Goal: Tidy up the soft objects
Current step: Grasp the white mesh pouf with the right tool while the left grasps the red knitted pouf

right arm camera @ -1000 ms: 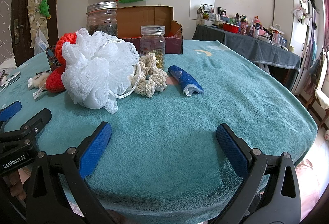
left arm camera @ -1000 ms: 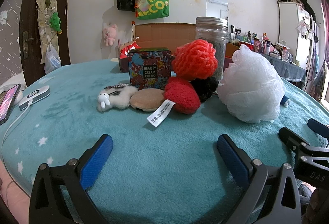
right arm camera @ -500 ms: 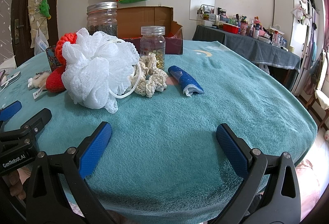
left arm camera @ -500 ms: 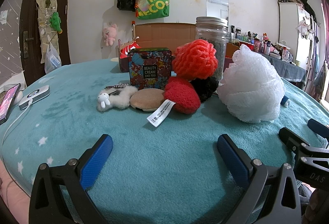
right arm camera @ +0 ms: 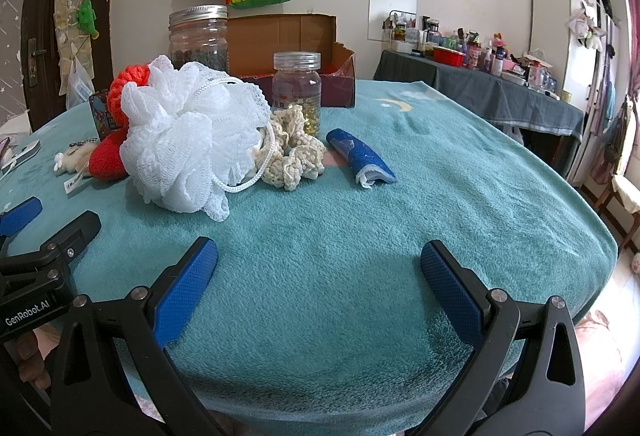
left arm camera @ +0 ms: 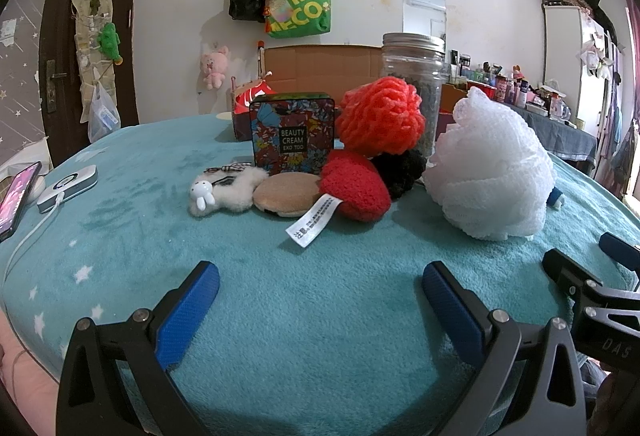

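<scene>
Progress: by my reading nothing is sorted yet; every soft piece lies loose on the teal blanket point(right arm camera: 460, 172), none in a container, so the whole job is left.
Cardboard box point(right arm camera: 280, 36): open at the far edge, its inside hidden from here.
White mesh bath pouf point(right arm camera: 188, 140): largest soft item, mid-blanket, cord loop trailing toward the cream piece.
Tall glass jar point(right arm camera: 199, 36): metal lid on, dark contents low down (cannot tell what).
Orange-red knitted ball point(left arm camera: 380, 116): perched on the heap in front of that jar.
Beauty cream tin point(left arm camera: 292, 134): upright and shut, behind the small pieces.
Small glass jar point(right arm camera: 297, 88): lidded, yellowish capsules at the bottom.
Red fuzzy heart point(left arm camera: 356, 188): touching the tin's base, white care tag sticking forward.
Cream knitted scrunchie point(right arm camera: 294, 152): just beside the pouf, in front of the small jar.
Black fuzzy puff point(left arm camera: 402, 170): wedged under the knitted ball.
Tan round pad point(left arm camera: 286, 194): flat, touching the heart.
Blue rolled cloth point(right arm camera: 360, 160): alone, right of the scrunchie.
White rabbit charm point(left arm camera: 220, 192): leftmost of the group.
Left gripper point(left arm camera: 320, 290): jaws spread wide, empty, low over the near blanket, facing the heap.
Right gripper point(right arm camera: 319, 264): likewise wide apart and empty, well short of the pouf.
</scene>
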The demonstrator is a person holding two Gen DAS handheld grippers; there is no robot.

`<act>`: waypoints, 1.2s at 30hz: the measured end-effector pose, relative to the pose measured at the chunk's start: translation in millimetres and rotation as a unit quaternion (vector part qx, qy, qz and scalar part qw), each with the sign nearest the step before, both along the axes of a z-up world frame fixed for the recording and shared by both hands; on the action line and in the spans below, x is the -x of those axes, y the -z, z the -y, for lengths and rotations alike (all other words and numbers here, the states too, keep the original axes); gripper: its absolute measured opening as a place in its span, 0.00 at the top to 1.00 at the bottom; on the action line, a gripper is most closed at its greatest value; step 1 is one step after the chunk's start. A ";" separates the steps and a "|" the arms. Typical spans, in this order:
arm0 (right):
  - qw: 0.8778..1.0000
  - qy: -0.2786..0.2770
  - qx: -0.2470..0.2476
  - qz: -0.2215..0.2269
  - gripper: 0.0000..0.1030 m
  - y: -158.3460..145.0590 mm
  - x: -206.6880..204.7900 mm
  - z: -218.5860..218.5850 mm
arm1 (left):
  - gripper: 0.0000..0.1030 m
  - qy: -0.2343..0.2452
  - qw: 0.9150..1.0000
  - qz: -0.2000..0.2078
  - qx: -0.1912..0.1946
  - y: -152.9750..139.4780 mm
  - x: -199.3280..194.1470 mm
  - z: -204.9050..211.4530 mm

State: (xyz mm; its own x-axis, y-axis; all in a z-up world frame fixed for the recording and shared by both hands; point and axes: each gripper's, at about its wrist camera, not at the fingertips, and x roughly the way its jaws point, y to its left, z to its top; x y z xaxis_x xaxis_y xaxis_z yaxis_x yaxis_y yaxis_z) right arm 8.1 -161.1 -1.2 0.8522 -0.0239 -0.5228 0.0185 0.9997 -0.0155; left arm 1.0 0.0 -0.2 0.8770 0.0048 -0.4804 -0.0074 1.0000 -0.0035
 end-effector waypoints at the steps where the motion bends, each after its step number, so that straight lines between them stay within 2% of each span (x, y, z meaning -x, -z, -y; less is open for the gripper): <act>1: 1.000 0.000 0.000 0.000 0.00 0.0 0.1 -0.1 | 0.00 0.000 1.000 0.000 0.000 0.0 0.0 0.0; 7: 1.000 -0.001 -0.002 -0.005 0.00 -1.7 3.6 0.0 | 0.00 0.011 1.000 -0.009 0.013 2.2 -2.6 -7.4; 11: 1.000 -0.009 -0.013 -0.019 0.00 -6.0 -4.6 2.6 | 0.00 0.018 0.999 -0.011 0.030 -9.9 -9.0 -14.7; 14: 0.999 -0.018 -0.027 -0.013 0.00 -20.8 -12.0 7.3 | 0.00 0.025 0.999 0.003 0.036 -19.8 -14.6 -23.0; 20: 0.999 -0.032 -0.026 0.017 0.00 -53.0 -20.4 10.5 | 0.00 0.057 0.997 0.003 0.049 -45.3 -30.6 -31.3; 25: 0.994 -0.084 -0.070 0.015 0.00 -67.7 -37.7 14.8 | 0.00 0.093 0.995 -0.006 0.041 -67.0 -56.2 -25.6; 30: 0.984 -0.149 -0.099 -0.009 0.00 -63.2 -55.3 5.9 | 0.01 0.107 0.994 -0.025 0.029 -74.6 -81.9 -13.3; 32: 0.980 -0.172 -0.101 -0.020 0.00 -59.0 -63.3 -1.2 | 0.12 0.114 0.993 -0.032 0.022 -71.8 -89.0 -7.5; 34: 0.976 -0.192 -0.101 -0.029 0.02 -55.7 -66.1 -8.4 | 0.34 0.126 0.991 -0.051 0.016 -66.7 -96.4 -1.9; 35: 0.974 -0.202 -0.100 -0.032 0.11 -54.0 -67.7 -11.3 | 0.41 0.135 0.989 -0.064 0.020 -63.0 -100.3 0.4; 36: 0.971 -0.213 -0.100 -0.037 0.30 -51.8 -69.4 -14.6 | 0.57 0.147 0.986 -0.075 0.028 -60.1 -103.4 1.1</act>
State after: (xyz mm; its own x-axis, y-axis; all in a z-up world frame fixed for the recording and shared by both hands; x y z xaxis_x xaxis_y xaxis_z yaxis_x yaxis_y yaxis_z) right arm 77.5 -146.5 50.6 0.7223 0.4310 -0.5409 -0.3909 0.8996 0.1949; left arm 104.4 -1.1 59.8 0.7559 -0.2685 -0.5971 0.2779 0.9574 -0.0787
